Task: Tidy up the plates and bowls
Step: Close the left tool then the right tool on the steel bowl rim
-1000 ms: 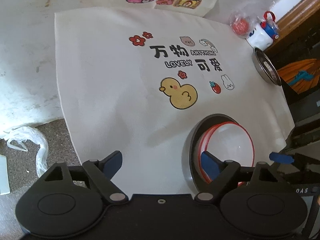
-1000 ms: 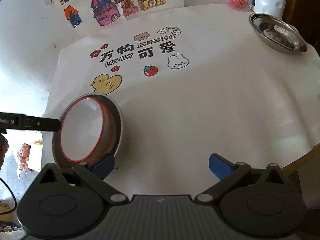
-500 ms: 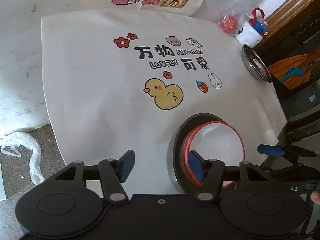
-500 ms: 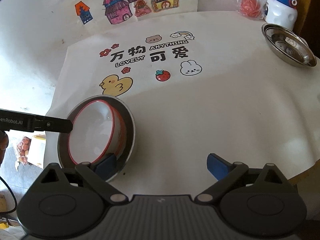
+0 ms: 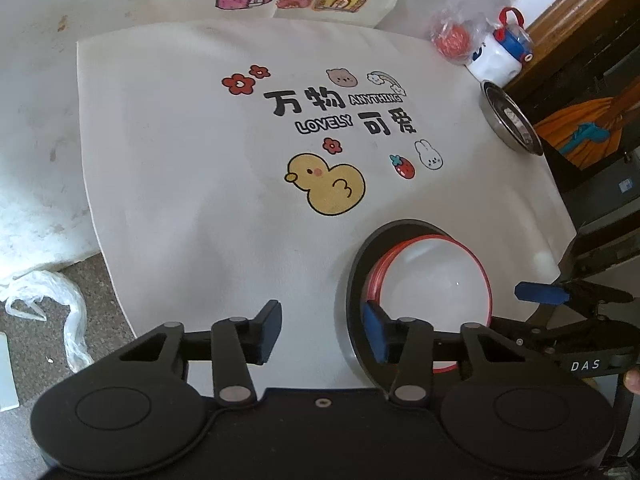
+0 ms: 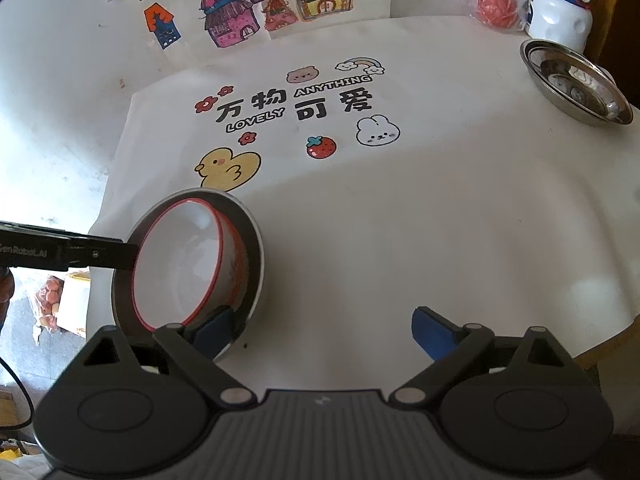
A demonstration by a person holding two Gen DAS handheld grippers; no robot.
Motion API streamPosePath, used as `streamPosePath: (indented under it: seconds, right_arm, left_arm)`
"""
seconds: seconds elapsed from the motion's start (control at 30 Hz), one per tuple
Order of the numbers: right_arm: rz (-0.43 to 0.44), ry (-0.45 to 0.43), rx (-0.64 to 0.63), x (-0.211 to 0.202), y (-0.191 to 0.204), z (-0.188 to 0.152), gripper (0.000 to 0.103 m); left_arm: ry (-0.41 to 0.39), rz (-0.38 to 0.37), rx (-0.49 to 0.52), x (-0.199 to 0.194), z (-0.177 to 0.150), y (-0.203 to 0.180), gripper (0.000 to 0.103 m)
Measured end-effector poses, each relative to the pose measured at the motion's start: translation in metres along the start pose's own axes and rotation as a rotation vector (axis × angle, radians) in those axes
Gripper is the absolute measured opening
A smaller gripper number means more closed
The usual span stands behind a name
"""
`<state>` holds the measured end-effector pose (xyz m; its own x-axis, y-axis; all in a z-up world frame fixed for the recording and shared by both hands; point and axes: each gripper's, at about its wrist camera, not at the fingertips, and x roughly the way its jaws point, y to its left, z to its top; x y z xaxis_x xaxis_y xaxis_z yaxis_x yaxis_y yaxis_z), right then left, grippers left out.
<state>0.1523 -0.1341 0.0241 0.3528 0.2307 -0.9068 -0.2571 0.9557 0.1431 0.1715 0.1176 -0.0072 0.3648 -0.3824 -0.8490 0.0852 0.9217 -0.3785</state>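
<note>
White bowls with red rims (image 5: 436, 280) sit nested in a dark round plate (image 5: 356, 280) near the front edge of the printed cloth. My left gripper (image 5: 320, 332) is open but narrow. Its right finger lies over the plate's near-left rim beside the bowls, and its left finger is off the plate on the cloth. In the right wrist view the same bowls (image 6: 176, 264) and plate (image 6: 252, 248) lie at lower left. My right gripper (image 6: 320, 330) is wide open, its left finger against the plate's near rim. A steel dish (image 6: 576, 84) rests at the far right.
A white bottle with a blue cap (image 6: 558, 16) and a bagged red object (image 6: 496, 4) stand behind the steel dish. The table edge (image 6: 600, 344) drops off at the right. A plastic bag (image 5: 60, 300) lies on the floor to the left.
My left gripper's fingers have drawn closer together over the second, with the right finger staying at the plate's rim. The right gripper has shifted only slightly and remains wide open.
</note>
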Motion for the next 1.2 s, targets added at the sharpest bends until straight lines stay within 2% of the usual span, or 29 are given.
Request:
streamPosePath:
  seconds: [0.3,0.4,0.5,0.6,0.77,1.2]
  right_arm:
    - [0.007,0.016,-0.009,0.004,0.002,0.006,0.09]
    - [0.021,0.025,-0.001,0.004,0.001,0.008,0.085]
    - [0.034,0.031,-0.007,0.003,0.003,0.009,0.078]
    - [0.028,0.032,-0.026,0.002,0.009,0.01,0.074]
    - [0.041,0.045,-0.037,0.004,0.014,0.012,0.061]
    - [0.038,0.087,-0.019,0.017,0.015,0.02,0.058]
  left_arm:
    - [-0.013,0.0,0.012,0.002,0.003,-0.002,0.043]
    - [-0.019,-0.001,0.016,0.001,0.001,-0.002,0.041]
    - [-0.008,0.018,0.037,0.002,0.0,-0.005,0.028]
    - [0.001,0.015,0.04,0.004,-0.002,-0.006,0.028]
    - [0.01,0.015,0.039,0.008,-0.002,-0.006,0.028]
    - [0.011,0.028,0.048,0.014,-0.001,-0.009,0.026]
